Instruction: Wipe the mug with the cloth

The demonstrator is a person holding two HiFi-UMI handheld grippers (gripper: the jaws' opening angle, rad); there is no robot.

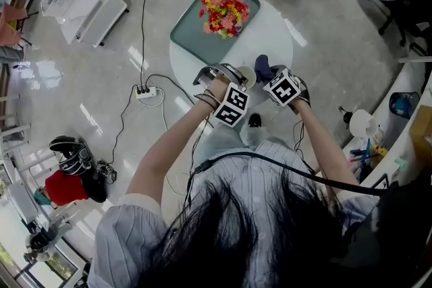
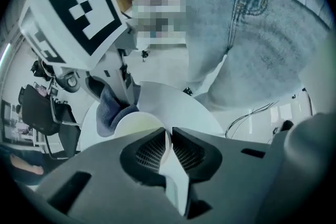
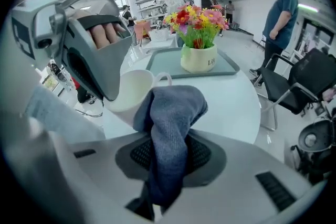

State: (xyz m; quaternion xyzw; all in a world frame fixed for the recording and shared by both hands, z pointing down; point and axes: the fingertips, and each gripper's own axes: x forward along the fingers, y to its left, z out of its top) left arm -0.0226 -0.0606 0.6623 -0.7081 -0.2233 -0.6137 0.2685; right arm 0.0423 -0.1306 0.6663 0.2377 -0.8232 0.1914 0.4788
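The main risk is the mug [image 3: 131, 91] twisting out of its hold. The left gripper [image 2: 169, 138] has its jaws closed on nothing more than the thin wall at the rim, so a hard push from the cloth [image 3: 176, 107] could lever it loose and drop it on the tabletop [image 3: 239, 105]. The right gripper [image 3: 169, 157] is clamped on a bunched fold of that cloth, and a dragging stroke could pull the fold free. The mug is white and glossy, pale cream inside, with a loop handle, and the blue-grey cloth rests against it. It is close to the tabletop's near edge, well apart from the tray [image 3: 227, 67] of flowers [image 3: 197, 26] by the far edge; whether it is lifted I cannot tell
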